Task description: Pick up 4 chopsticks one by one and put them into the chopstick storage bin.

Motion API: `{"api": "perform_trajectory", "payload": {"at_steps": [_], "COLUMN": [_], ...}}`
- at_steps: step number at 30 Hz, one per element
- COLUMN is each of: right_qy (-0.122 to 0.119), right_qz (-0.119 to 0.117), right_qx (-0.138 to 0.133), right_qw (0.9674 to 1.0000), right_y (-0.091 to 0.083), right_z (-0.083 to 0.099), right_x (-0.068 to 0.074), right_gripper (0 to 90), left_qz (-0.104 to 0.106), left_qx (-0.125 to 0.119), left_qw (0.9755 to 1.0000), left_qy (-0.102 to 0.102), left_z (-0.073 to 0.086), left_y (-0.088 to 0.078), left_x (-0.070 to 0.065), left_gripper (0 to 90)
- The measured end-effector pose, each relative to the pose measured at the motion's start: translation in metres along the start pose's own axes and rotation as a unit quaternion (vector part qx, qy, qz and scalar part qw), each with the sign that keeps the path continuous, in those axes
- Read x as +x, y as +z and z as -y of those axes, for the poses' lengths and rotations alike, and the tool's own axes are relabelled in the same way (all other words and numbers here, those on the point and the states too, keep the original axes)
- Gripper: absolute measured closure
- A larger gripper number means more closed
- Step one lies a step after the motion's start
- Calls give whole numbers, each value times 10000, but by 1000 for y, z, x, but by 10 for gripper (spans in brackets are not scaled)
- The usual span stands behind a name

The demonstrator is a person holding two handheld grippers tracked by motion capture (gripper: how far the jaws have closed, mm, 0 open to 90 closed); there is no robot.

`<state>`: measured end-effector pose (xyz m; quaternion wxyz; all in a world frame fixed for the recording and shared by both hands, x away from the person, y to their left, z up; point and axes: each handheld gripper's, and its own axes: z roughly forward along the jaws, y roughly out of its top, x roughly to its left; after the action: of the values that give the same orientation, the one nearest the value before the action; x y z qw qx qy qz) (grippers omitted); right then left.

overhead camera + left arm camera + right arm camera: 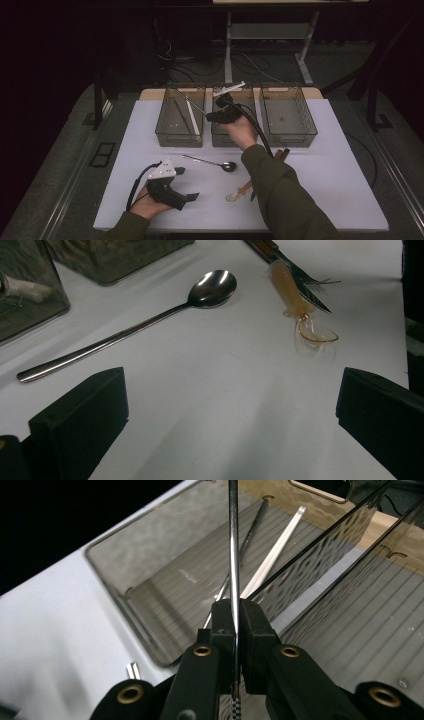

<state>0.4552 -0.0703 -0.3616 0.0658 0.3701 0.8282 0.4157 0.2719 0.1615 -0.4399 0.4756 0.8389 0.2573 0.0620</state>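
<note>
Steel glints between the pads of the right gripper (234, 625), which is clamped on a thin metal rod (233, 540) and held above the left bin (180, 116) of three clear plastic bins at the table's far edge. Inside that bin lie a white stick (272, 555) and another dark rod (250, 532). Nearer the person, the left gripper (187, 187) rests on the white table (330, 175), jaws spread wide apart and holding nothing. A long metal spoon (150, 322) and an amber plastic spoon (295, 302) lie in front of it.
</note>
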Motion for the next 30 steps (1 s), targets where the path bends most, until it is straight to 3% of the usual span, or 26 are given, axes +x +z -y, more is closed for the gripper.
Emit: {"api": "perform_trajectory", "payload": {"at_steps": [17, 22, 30], "right_qy": [195, 216, 25], "right_qz": [413, 488, 445], "right_qx": [396, 476, 493], "right_qw": [9982, 9974, 9978], "right_y": [47, 56, 65], "right_z": [-31, -36, -40], "right_x": [-2, 5, 19], "right_gripper": [858, 856, 856], "left_qz": [31, 26, 29], "left_qx": [-35, -61, -79], "left_qw": [10000, 10000, 10000], "left_qy": [-41, -41, -53], "left_z": [0, 0, 0], "left_y": [-1, -1, -1], "left_x": [1, 1, 0], "left_gripper": [0, 0, 0]}}
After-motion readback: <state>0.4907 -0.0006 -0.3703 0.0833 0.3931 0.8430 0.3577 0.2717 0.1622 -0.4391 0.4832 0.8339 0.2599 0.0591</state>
